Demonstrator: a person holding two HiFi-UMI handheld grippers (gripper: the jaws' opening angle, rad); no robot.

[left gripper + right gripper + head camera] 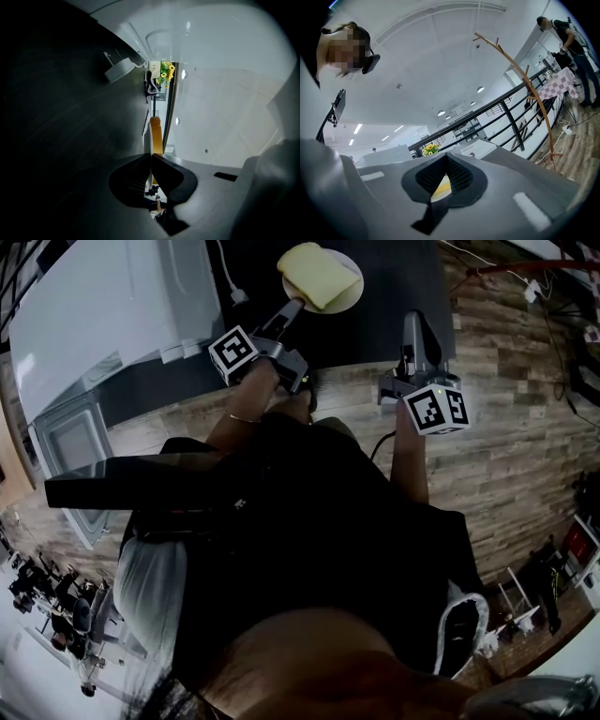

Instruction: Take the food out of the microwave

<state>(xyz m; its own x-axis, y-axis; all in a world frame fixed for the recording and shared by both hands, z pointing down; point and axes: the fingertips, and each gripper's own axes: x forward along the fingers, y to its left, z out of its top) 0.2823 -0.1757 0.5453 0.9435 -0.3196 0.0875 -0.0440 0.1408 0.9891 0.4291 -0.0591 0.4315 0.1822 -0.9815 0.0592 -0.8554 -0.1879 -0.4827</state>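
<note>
The plate (351, 296) of food (317, 274) was outside the microwave (94, 315), on or just above the dark surface (394, 277). The left claw (294, 306) clenched its rim, and the right claw (413, 322) was clenched and empty. Only the release seemingly remained.

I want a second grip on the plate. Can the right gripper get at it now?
Probably yes: only bare table separates the right gripper from the plate, though that gripper's jaws are shut.

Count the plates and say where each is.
1. The plate of bread is over the black table, its rim clamped by the left gripper. The microwave's inside is unseen, so another may hide there.
</note>
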